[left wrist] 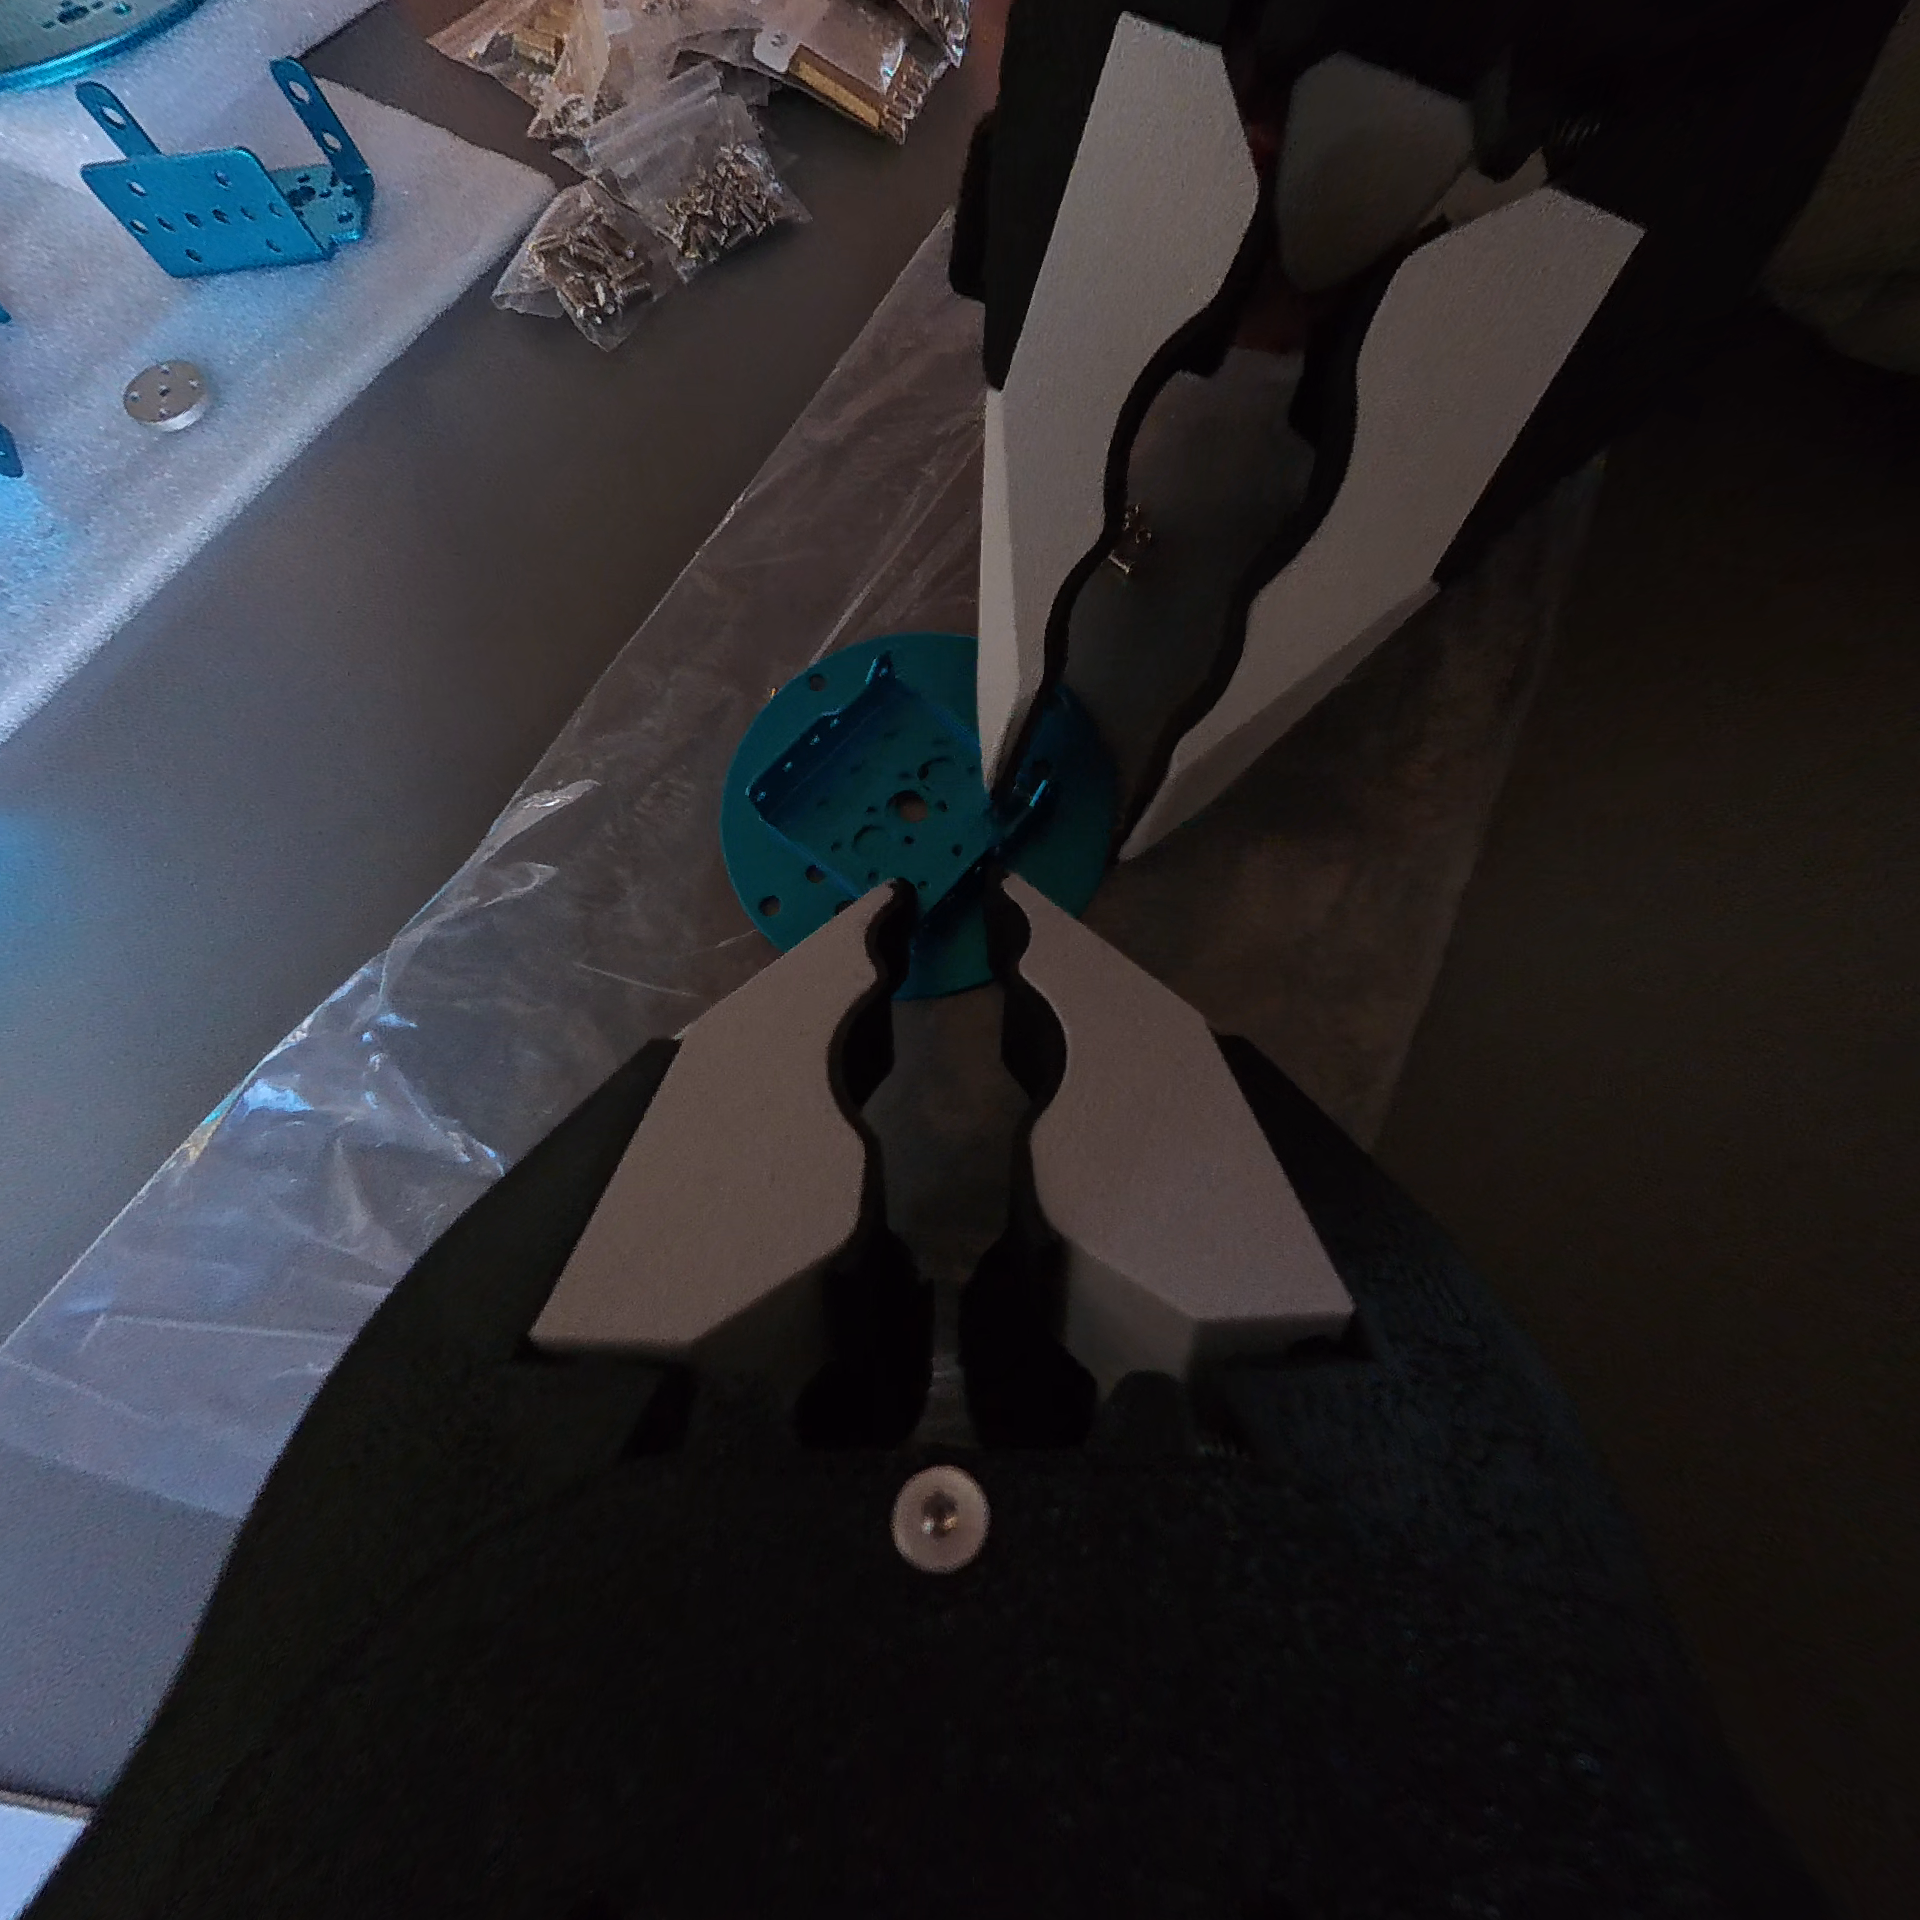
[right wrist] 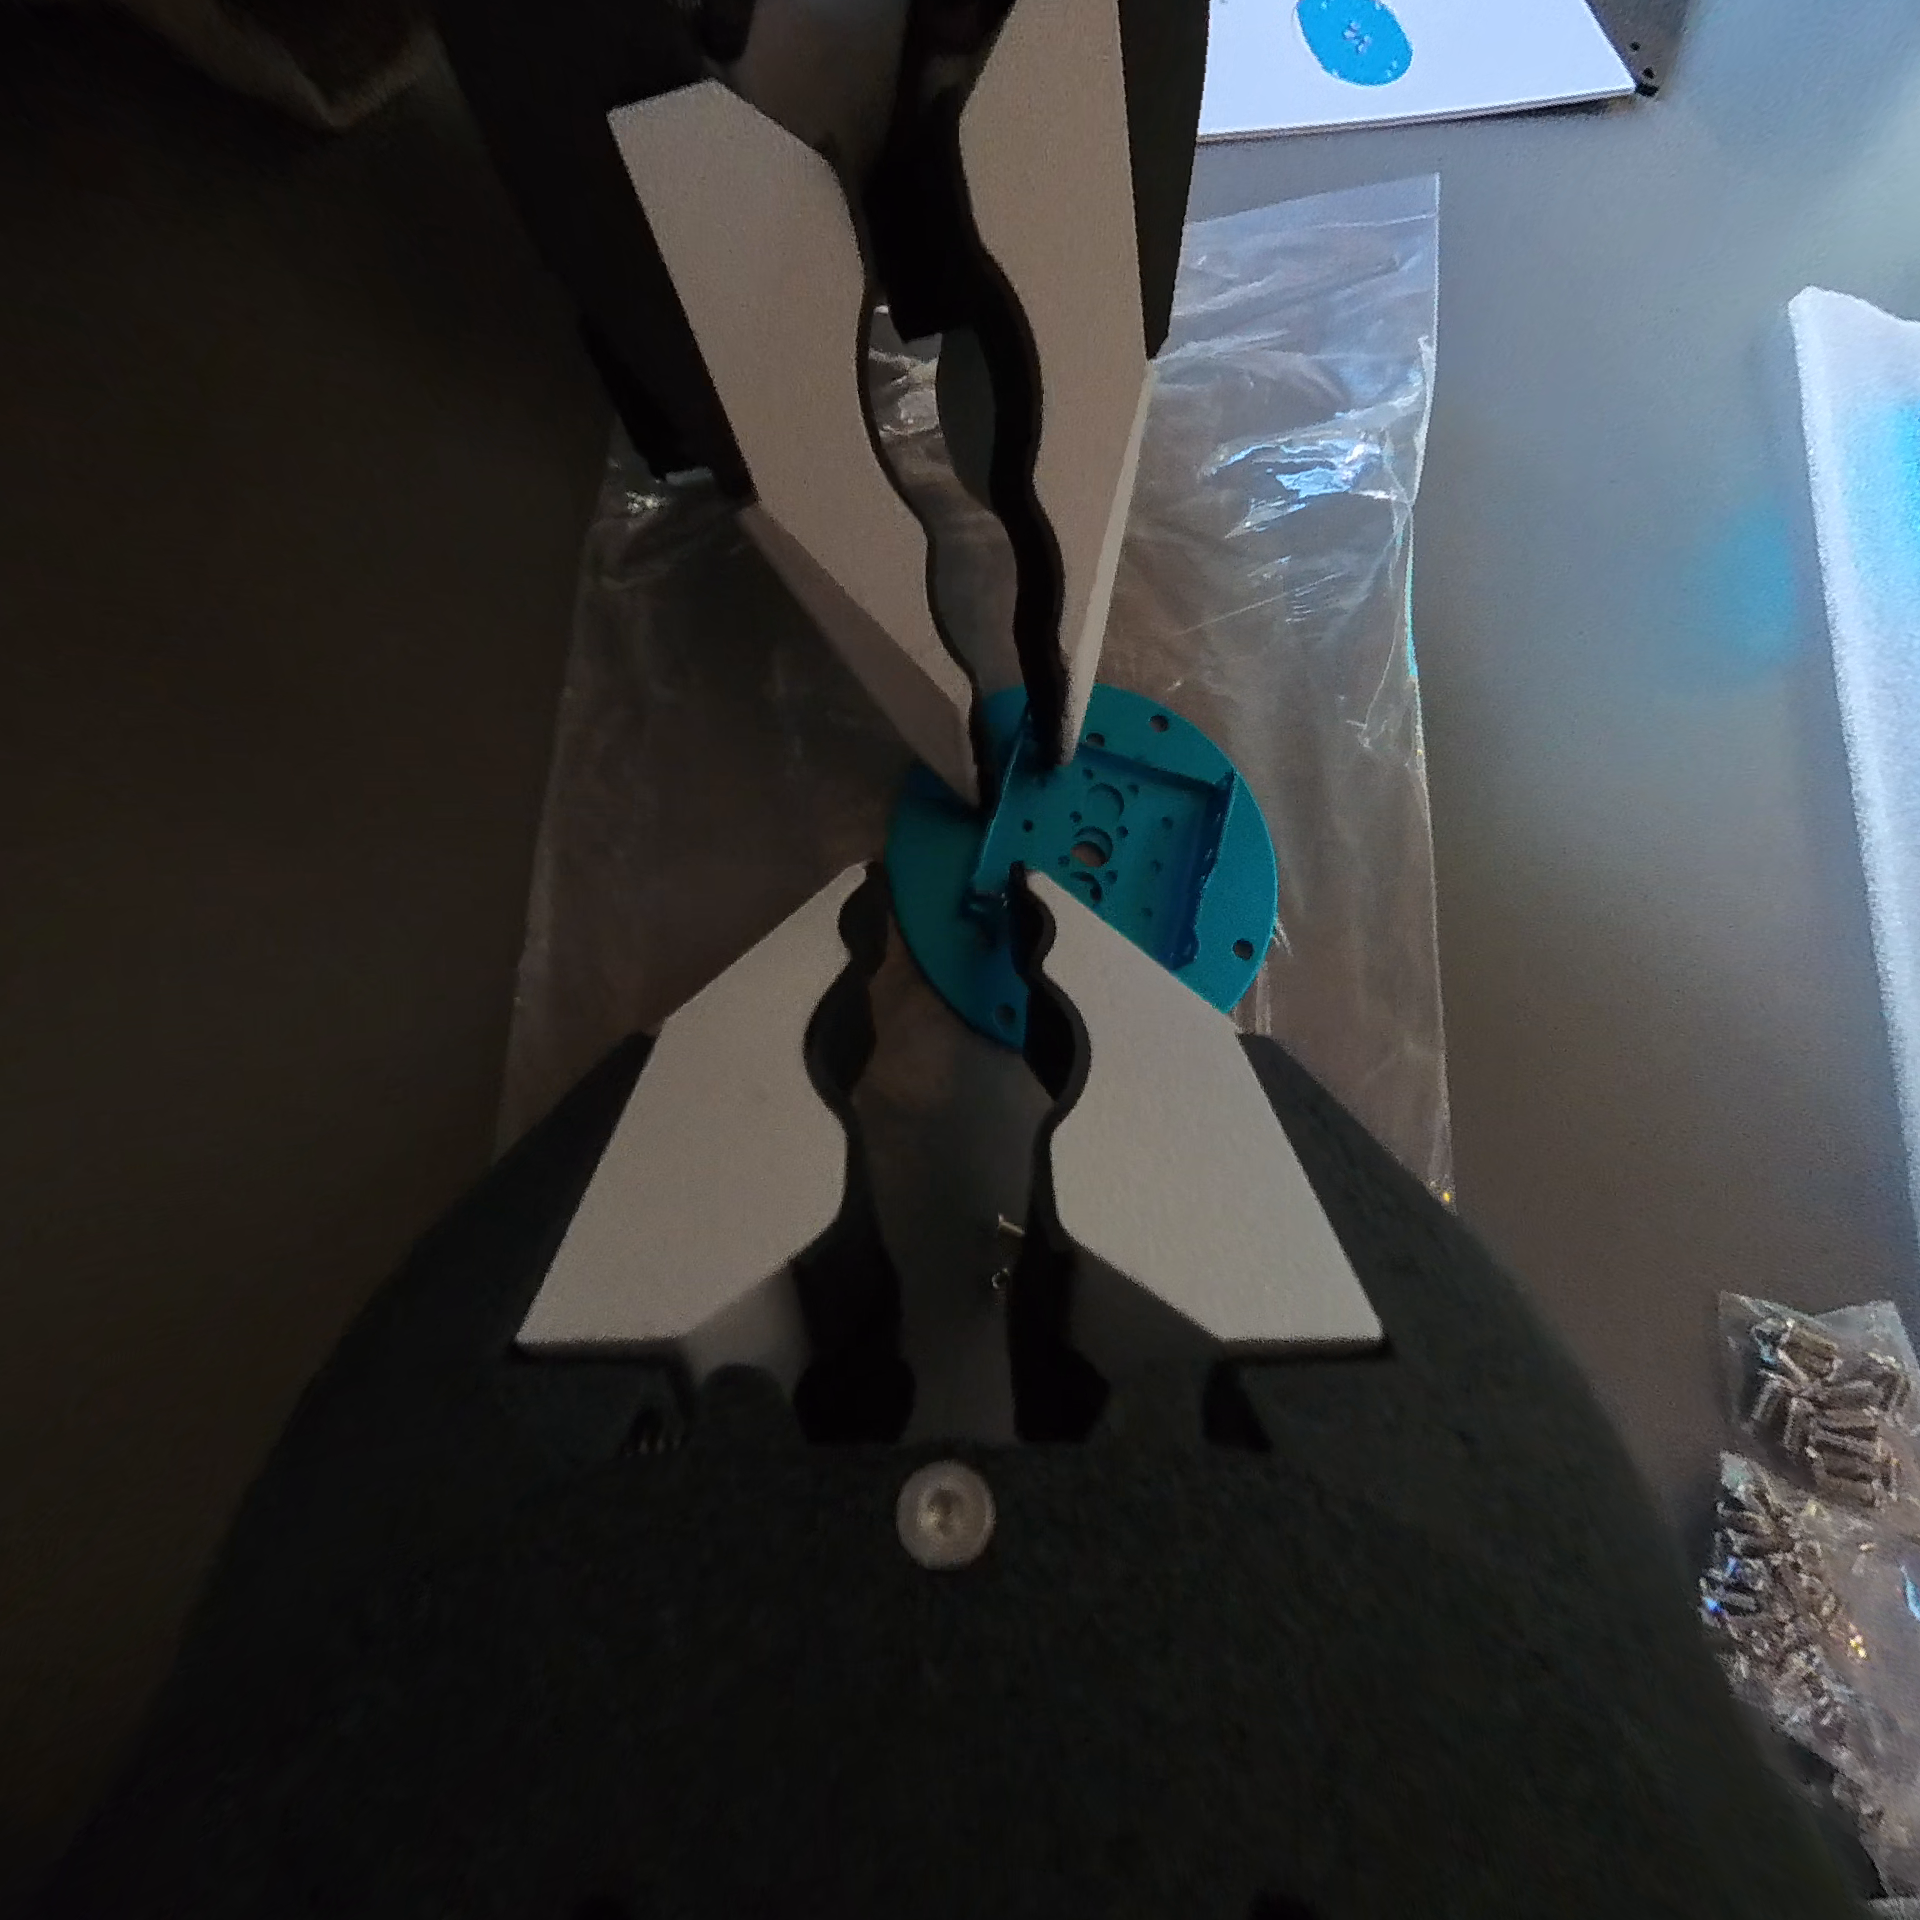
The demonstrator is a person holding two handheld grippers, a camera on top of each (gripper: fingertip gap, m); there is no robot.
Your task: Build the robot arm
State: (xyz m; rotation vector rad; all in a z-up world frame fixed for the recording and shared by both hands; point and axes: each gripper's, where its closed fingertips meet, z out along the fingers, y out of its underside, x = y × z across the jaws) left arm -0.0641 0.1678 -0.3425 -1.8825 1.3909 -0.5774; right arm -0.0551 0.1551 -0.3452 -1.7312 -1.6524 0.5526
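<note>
Two hand-held grippers meet tip to tip over a round blue plate [right wrist: 1226, 925] lying flat on a clear plastic bag [right wrist: 1299, 436] on a grey table [left wrist: 436, 499]. On the plate sits a blue U-shaped bracket [right wrist: 1117, 836], its perforated base down and its side walls pointing up. The left gripper [left wrist: 951, 894] and the right gripper [right wrist: 945, 883] each have their fingers narrowly parted around one wall's edge; whether they actually pinch it cannot be told. Bags of screws [left wrist: 665, 208] and another bracket [left wrist: 223, 203] lie near the table's far edge.
</note>
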